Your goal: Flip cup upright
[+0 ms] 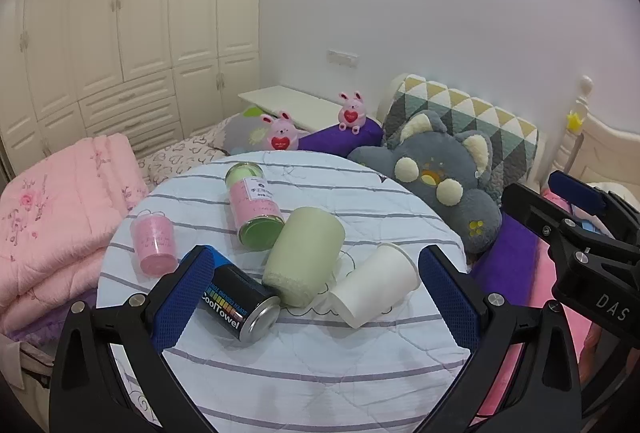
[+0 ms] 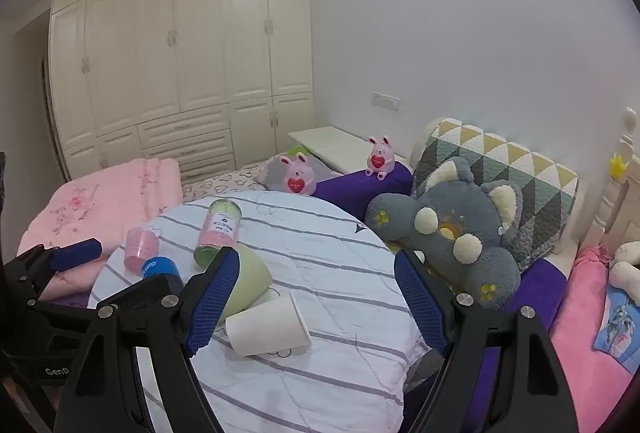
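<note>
A white paper cup [image 1: 374, 283] lies on its side on the round striped table [image 1: 312, 365], mouth toward the far right; it also shows in the right wrist view [image 2: 268, 325]. A pale green cup [image 1: 304, 255] lies on its side beside it, also in the right wrist view [image 2: 246, 279]. My left gripper [image 1: 312, 293] is open and empty, its fingers either side of the cups, above the table. My right gripper [image 2: 316, 297] is open and empty, just right of the white cup. It shows at the right of the left wrist view [image 1: 560, 201].
A dark "CoolTowel" can [image 1: 236, 303], a pink-labelled green jar [image 1: 254, 207] and a small pink cup [image 1: 154, 245] also lie on the table. A grey plush [image 1: 440, 181], purple bolster [image 1: 340, 137] and pink quilt [image 1: 52, 217] surround it on the bed.
</note>
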{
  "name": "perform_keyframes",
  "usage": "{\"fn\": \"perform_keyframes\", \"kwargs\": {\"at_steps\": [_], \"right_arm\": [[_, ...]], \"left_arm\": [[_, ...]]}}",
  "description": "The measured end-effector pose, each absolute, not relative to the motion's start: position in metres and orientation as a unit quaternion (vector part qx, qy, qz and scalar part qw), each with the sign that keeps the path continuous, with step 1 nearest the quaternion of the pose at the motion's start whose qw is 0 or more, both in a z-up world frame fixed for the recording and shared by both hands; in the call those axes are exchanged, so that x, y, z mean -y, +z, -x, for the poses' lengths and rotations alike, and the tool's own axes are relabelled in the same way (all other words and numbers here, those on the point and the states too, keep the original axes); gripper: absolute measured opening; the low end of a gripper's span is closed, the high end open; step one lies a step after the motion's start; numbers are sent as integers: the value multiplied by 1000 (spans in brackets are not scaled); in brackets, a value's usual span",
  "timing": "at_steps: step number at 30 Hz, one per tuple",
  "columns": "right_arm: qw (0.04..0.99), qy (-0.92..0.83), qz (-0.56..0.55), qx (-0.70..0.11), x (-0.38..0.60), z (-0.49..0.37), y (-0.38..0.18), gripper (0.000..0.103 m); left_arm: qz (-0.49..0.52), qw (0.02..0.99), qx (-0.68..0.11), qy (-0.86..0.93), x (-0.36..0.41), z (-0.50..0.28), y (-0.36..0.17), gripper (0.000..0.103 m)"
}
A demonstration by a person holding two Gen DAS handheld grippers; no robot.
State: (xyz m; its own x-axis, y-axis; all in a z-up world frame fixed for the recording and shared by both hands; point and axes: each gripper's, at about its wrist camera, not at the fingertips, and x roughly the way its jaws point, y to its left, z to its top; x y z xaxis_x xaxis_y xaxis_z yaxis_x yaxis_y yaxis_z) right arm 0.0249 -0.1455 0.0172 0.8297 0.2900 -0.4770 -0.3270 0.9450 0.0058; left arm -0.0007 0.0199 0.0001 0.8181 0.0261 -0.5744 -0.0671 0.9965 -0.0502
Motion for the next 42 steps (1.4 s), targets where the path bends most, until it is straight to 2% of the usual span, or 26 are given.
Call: {"fn": "perform_keyframes", "kwargs": {"at_steps": [42], "right_arm": [[954, 145, 41, -260, 146, -35, 10, 81]], "left_arm": [[33, 951, -309, 3, -22, -10, -2, 103]]}}
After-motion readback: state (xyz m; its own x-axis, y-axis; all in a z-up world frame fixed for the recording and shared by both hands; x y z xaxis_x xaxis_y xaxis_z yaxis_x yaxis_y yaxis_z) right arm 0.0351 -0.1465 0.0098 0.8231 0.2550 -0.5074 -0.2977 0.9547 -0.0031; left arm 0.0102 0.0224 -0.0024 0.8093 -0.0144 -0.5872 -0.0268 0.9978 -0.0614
